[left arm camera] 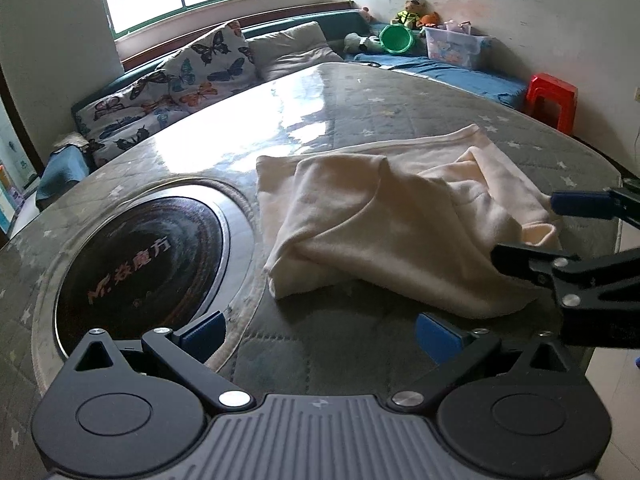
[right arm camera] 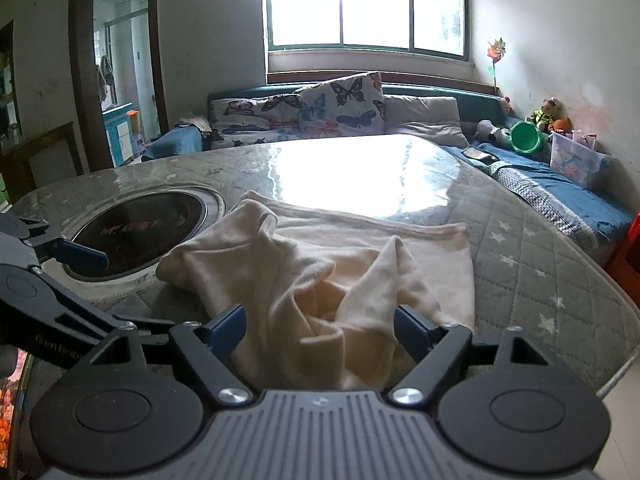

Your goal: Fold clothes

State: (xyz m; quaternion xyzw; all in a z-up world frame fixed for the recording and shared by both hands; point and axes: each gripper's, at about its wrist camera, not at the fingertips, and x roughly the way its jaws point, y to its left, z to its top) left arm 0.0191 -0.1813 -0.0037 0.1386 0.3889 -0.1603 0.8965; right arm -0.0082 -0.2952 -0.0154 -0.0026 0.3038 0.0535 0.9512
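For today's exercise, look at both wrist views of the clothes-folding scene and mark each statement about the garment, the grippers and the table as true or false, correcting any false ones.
1. The cream garment lies crumpled on the table. True.
2. The left gripper is clamped on the garment. False: its jaws stand open over bare tabletop, holding nothing.
3. Cloth lies between the right gripper's open jaws. True.
4. The round burner is covered by the garment. False: it is uncovered, beside the garment.
5. A red stool stands beyond the table. True.

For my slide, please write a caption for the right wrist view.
Open right gripper straddling a rumpled cream garment on the quilted table.
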